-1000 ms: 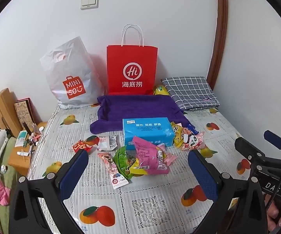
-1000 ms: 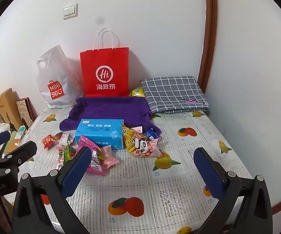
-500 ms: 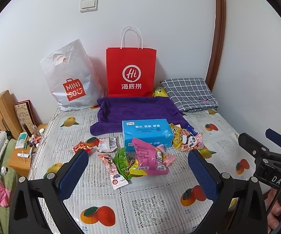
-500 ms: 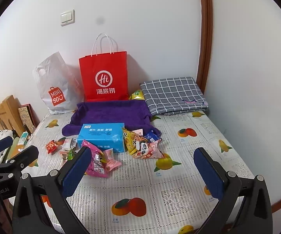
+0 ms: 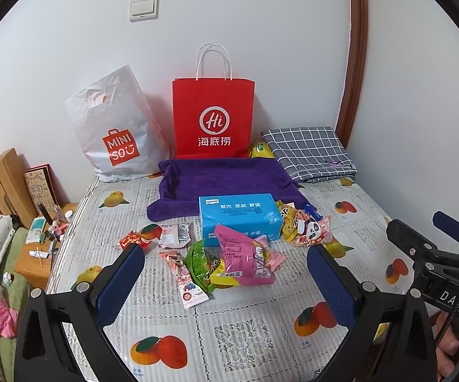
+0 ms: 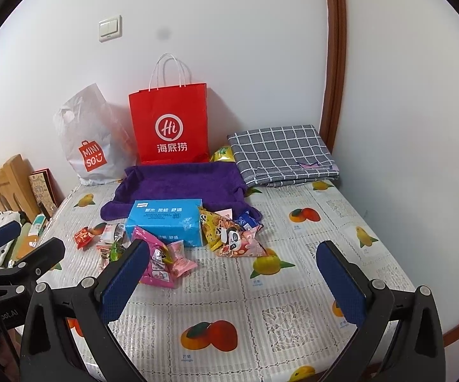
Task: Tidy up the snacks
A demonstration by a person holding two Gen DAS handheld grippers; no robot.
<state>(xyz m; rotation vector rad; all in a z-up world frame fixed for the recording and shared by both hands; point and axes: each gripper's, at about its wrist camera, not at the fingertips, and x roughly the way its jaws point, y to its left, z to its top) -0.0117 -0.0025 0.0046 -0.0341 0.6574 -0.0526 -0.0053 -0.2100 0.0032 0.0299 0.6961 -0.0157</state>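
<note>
Left wrist view: both grippers, left (image 5: 226,281) and right (image 6: 232,278), hover with fingers spread; I'd pinch the pink packet (image 5: 245,261) by an edge first.

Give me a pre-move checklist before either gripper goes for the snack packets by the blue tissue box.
1. Left gripper open and holding nothing: ok.
2. Right gripper open and holding nothing: ok.
3. Pink snack packet reachable on top of the pile, nothing lying over it: ok.
4. Panda packet clear of the blue tissue box: not ok, it rests beside the box, apparently touching.
5. Red paper bag upright against the wall: ok; whether it is open enough at the top: cannot tell.
6. Purple towel bare of snacks: ok.
</note>
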